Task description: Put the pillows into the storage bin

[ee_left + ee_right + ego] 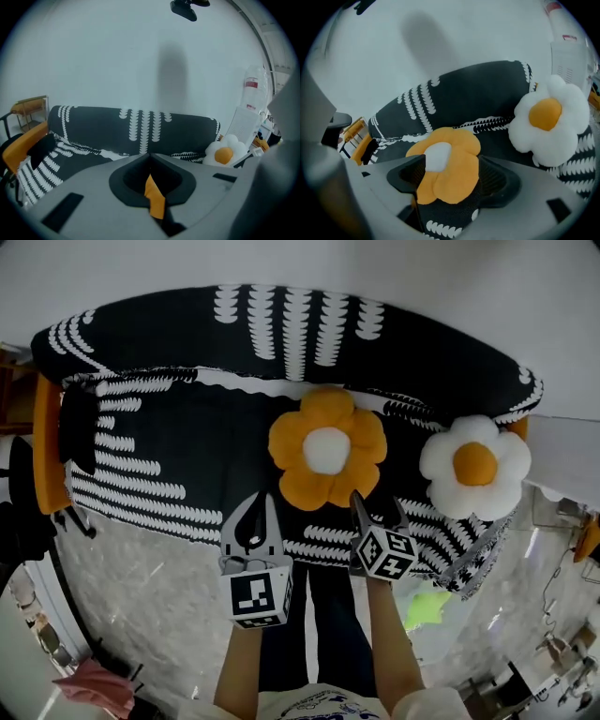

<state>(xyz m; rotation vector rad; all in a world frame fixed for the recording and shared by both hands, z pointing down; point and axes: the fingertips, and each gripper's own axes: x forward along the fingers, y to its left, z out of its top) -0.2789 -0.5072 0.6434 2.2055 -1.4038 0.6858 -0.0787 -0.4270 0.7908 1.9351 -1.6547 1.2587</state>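
An orange flower pillow with a white centre lies on the sofa seat. A white flower pillow with an orange centre leans at the sofa's right end. My right gripper hovers at the orange pillow's near edge. In the right gripper view it is open, with the orange pillow framed between the jaws and the pads apart from it. The white pillow sits to its right. My left gripper hangs left of the orange pillow. In its own view its tips meet, holding nothing.
The sofa wears a black cover with white patterns and fills the middle. An orange-framed chair stands at its left end. Marble floor lies in front, with a green object at right and pink cloth at lower left.
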